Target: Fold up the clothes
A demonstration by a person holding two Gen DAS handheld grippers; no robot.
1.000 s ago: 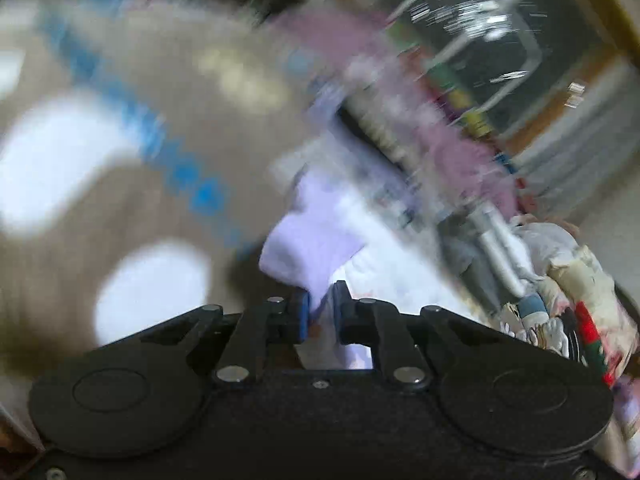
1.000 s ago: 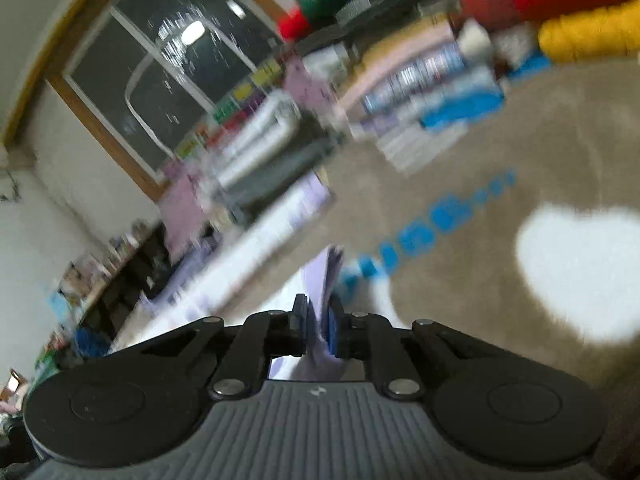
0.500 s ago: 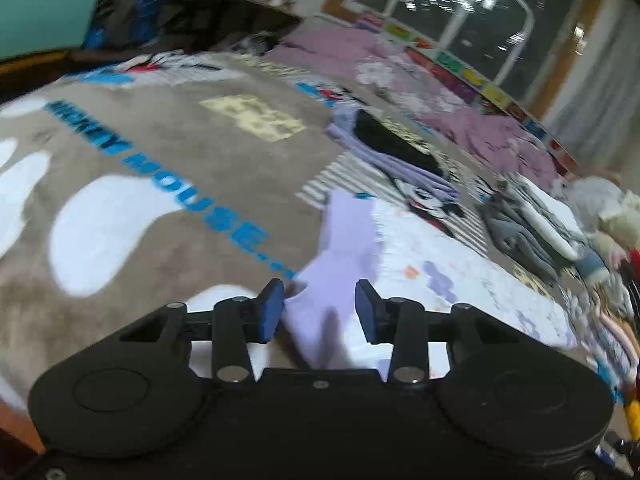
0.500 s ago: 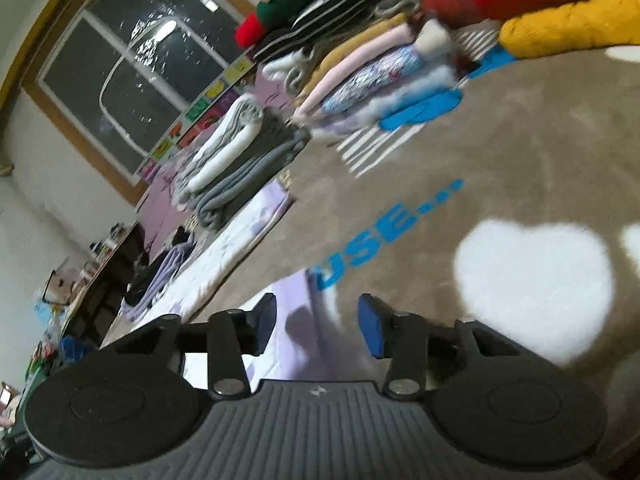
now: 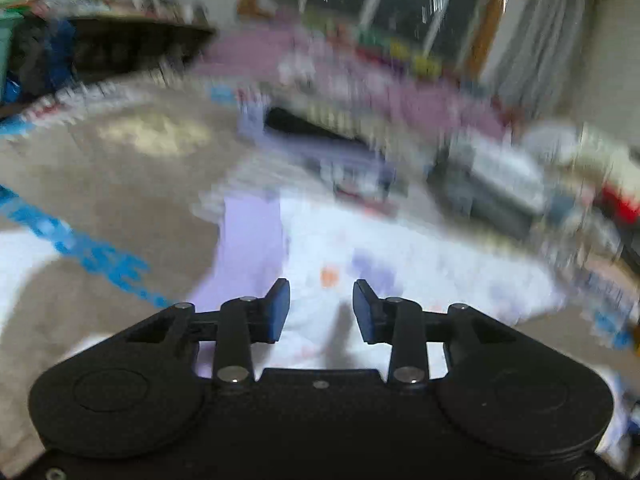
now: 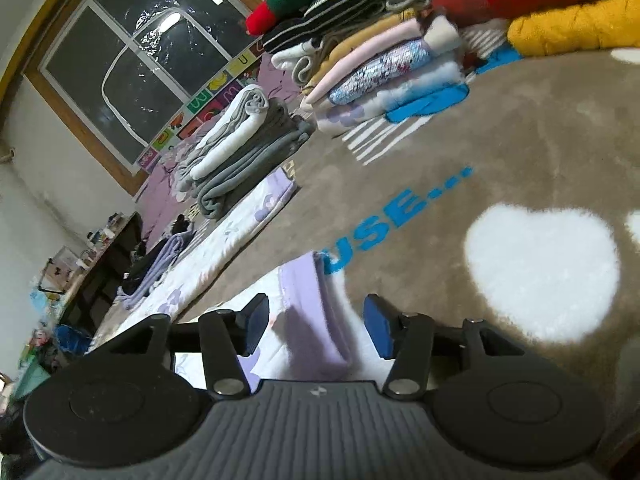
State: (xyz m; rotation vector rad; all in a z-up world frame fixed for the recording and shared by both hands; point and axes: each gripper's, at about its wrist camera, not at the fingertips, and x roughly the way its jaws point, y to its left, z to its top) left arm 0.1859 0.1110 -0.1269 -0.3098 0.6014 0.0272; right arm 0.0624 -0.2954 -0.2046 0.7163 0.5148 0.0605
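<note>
Brown plush blanket (image 6: 520, 152) with white heart patches and blue lettering covers most of the surface in both wrist views; in the left view it fills the 9 o'clock side (image 5: 100, 184), blurred.

Dark window (image 6: 132, 68) with a wooden frame at 11 o'clock in the right view; 12 to 1 o'clock in the left view (image 5: 380, 4).

Tall stack of folded clothes (image 6: 376, 60) at 12 to 1 o'clock in the right view, resting on the blanket. Yellow fuzzy item (image 6: 576, 28) just beside it at 2 o'clock. Grey and white folded pile (image 6: 244, 148) at 11 o'clock, near the stack.

Task garment: white printed cloth with lilac trim (image 6: 308, 312), lying flat on the blanket. Right view: its lilac edge runs from centre down to 6 o'clock, passing between the fingers. A second strip of the same print extends toward 10 o'clock. Left view: same garment (image 5: 400, 264) spreads from 6 o'clock to 3 o'clock, lilac band at 8 o'clock; detail lost to motion blur.

Right gripper (image 6: 316, 326): fingers spread wide, released, straddling the lilac edge. Contact with the cloth cannot be told.

Left gripper (image 5: 322, 308): fingers apart, released, nothing between them, above the white part of the garment.
</note>
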